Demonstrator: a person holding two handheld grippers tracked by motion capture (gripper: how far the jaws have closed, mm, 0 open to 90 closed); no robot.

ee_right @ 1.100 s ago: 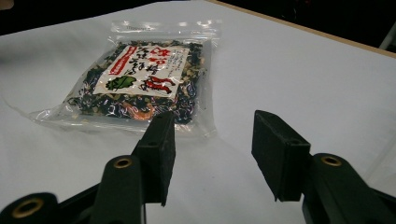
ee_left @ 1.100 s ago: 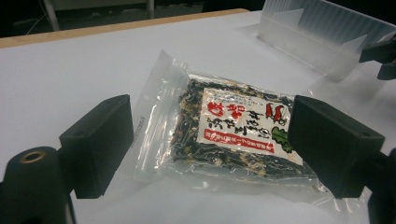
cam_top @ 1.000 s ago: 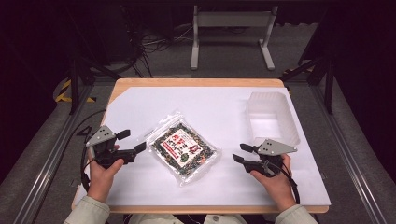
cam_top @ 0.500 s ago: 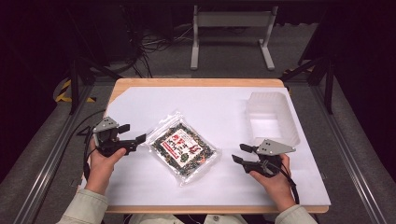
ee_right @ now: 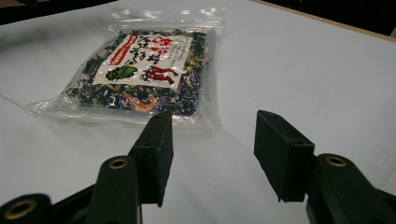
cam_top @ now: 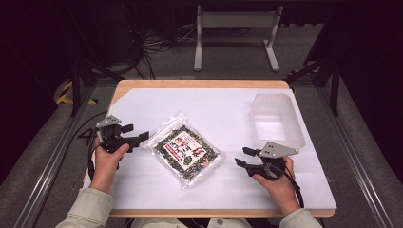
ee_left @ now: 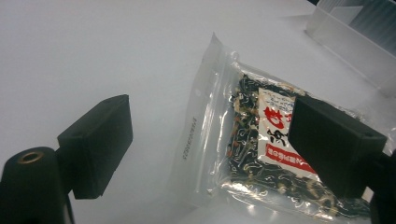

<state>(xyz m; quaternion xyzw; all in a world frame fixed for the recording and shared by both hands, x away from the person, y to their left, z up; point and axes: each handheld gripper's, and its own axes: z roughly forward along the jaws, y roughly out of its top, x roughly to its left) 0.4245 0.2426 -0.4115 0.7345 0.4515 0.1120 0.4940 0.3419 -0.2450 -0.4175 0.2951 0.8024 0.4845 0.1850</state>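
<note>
High view: the seaweed packet [cam_top: 186, 152] lies mid-counter [cam_top: 223, 107], my left gripper [cam_top: 135, 135] at its corner; left gripper view: fingers [ee_left: 95, 144] released, straddling the slippery edge, which may skid away; right gripper view: right gripper [ee_right: 212, 156] released, empty, packet ahead.

Lab, dark curtains, floor cables [cam_top: 157, 45], rails [cam_top: 45, 175]
</note>
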